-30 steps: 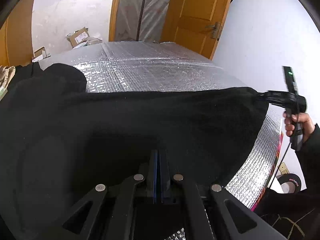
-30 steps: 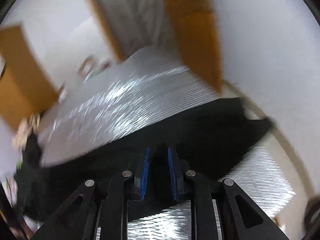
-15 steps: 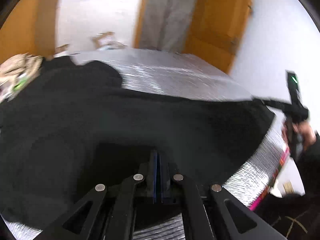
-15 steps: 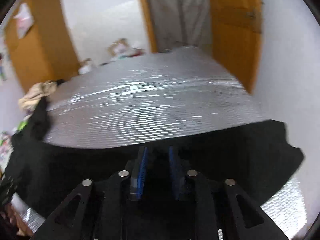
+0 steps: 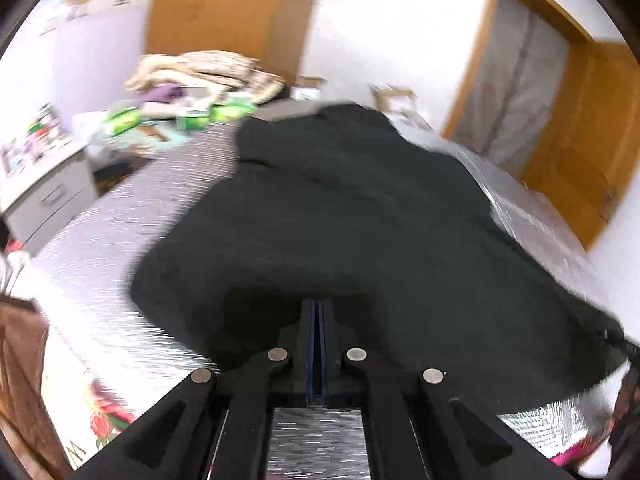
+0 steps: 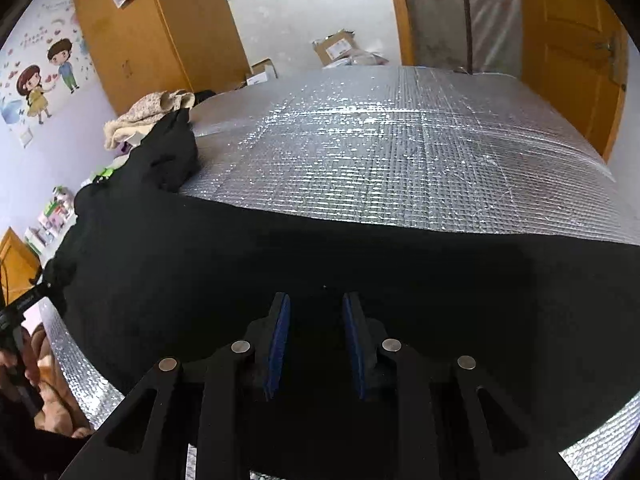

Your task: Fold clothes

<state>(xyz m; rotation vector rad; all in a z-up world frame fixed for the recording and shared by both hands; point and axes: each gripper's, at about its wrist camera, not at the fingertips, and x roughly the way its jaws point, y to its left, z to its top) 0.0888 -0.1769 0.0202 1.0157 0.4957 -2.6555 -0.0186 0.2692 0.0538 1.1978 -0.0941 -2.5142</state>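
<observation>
Black garment [image 6: 320, 264] spread flat on my silver foil mat [image 6: 400, 152].
My left gripper [image 5: 316, 312] pinches its near edge; my right gripper [image 6: 314, 312] gapes, holding nothing; no writing legible.

Right gripper [image 6: 315, 312] fingers [image 6: 279, 328] parted over black garment [image 6: 200, 264] on foil mat [image 6: 400, 152].
</observation>
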